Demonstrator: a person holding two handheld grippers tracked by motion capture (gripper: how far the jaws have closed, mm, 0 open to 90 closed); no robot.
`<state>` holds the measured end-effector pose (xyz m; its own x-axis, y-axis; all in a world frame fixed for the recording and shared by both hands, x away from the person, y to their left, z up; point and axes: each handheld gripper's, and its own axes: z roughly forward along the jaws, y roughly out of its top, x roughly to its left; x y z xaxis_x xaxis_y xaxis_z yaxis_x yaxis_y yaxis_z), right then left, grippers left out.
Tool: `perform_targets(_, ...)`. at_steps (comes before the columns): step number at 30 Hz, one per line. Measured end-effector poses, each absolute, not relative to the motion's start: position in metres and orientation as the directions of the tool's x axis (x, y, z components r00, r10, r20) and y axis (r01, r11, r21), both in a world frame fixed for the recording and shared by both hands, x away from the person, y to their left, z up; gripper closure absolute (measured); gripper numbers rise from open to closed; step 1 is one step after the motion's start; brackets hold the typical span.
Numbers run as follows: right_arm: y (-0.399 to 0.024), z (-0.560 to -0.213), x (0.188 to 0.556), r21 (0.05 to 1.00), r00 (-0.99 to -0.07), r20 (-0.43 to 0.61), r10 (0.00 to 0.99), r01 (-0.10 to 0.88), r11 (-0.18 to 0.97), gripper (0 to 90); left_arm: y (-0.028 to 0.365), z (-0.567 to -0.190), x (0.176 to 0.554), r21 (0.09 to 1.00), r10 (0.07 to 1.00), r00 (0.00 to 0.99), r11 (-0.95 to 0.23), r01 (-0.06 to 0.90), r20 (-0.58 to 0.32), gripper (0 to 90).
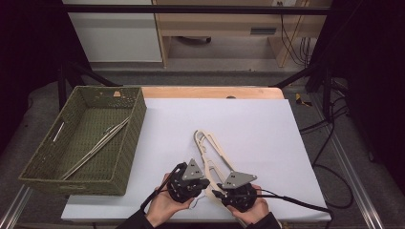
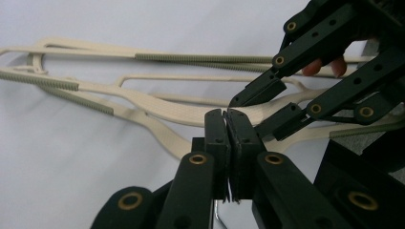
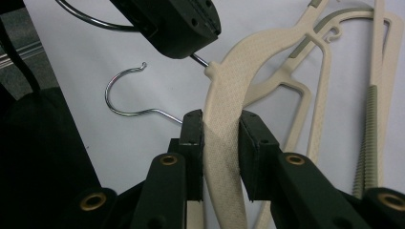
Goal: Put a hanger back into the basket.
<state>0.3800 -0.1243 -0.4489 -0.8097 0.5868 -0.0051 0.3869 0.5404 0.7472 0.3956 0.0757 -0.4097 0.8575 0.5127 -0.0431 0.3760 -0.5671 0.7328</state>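
Observation:
Two cream plastic hangers (image 1: 213,148) lie overlapped on a white sheet (image 1: 267,129) near the front edge. My left gripper (image 1: 203,184) is shut on the metal hook of one hanger; in the left gripper view its pads (image 2: 228,138) meet with thin wire (image 2: 218,212) showing below them. My right gripper (image 1: 216,192) is shut on that same hanger's neck (image 3: 224,100), the pads (image 3: 222,138) pressing both sides. The left gripper (image 3: 196,45) holds the hook wire just above that neck. The other hanger's hook (image 3: 124,93) lies free on the sheet.
A green woven basket (image 1: 129,143) stands at the left with thin metal hangers (image 1: 98,145) inside. A wooden table edge (image 1: 210,92) shows behind the sheet. Cables (image 1: 329,157) trail at the right. Both hands sit at the front edge.

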Motion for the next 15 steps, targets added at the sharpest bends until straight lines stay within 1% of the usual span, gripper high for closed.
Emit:
perform_targets(1, -0.125, -0.449, 0.38, 0.745, -0.81, -0.004, 0.587, 0.389, 0.542, 73.9, 0.078, -0.406, 0.396, 0.757, 0.509, 0.859, -0.54, 0.368, -0.055, 84.3)
perform_targets(3, -0.125, -0.449, 0.38, 0.744, -0.809, -0.007, 0.588, 0.388, 0.544, 73.9, 0.081, -0.404, 0.396, 0.768, 0.505, 0.861, -0.529, 0.361, -0.057, 79.2)
perform_targets(5, -0.126, -0.447, 0.38, 0.742, -0.807, -0.011, 0.59, 0.389, 0.546, 74.3, 0.09, -0.393, 0.395, 0.803, 0.503, 0.862, -0.488, 0.342, -0.062, 73.4)
perform_targets(6, -0.126, -0.447, 0.38, 0.742, -0.807, -0.011, 0.59, 0.389, 0.546, 74.3, 0.09, -0.393, 0.395, 0.803, 0.503, 0.862, -0.488, 0.342, -0.062, 72.7)
perform_targets(8, -0.128, -0.444, 0.38, 0.747, -0.802, -0.012, 0.597, 0.39, 0.539, 74.6, 0.101, -0.382, 0.395, 0.836, 0.502, 0.864, -0.453, 0.312, -0.05, 67.9)
perform_targets(11, -0.131, -0.44, 0.38, 0.749, -0.796, -0.011, 0.606, 0.395, 0.533, 74.9, 0.108, -0.376, 0.395, 0.851, 0.513, 0.858, -0.435, 0.295, -0.036, 54.9)
perform_targets(12, -0.132, -0.439, 0.38, 0.749, -0.794, -0.014, 0.607, 0.394, 0.532, 75.0, 0.118, -0.37, 0.396, 0.869, 0.534, 0.845, -0.405, 0.285, -0.029, 51.1)
perform_targets(14, -0.133, -0.436, 0.381, 0.747, -0.793, -0.014, 0.609, 0.396, 0.533, 75.2, 0.129, -0.364, 0.399, 0.889, 0.555, 0.831, -0.361, 0.281, -0.037, 45.1)
perform_targets(15, -0.133, -0.436, 0.381, 0.747, -0.793, -0.014, 0.609, 0.396, 0.533, 75.2, 0.129, -0.364, 0.399, 0.889, 0.555, 0.831, -0.361, 0.281, -0.037, 42.4)
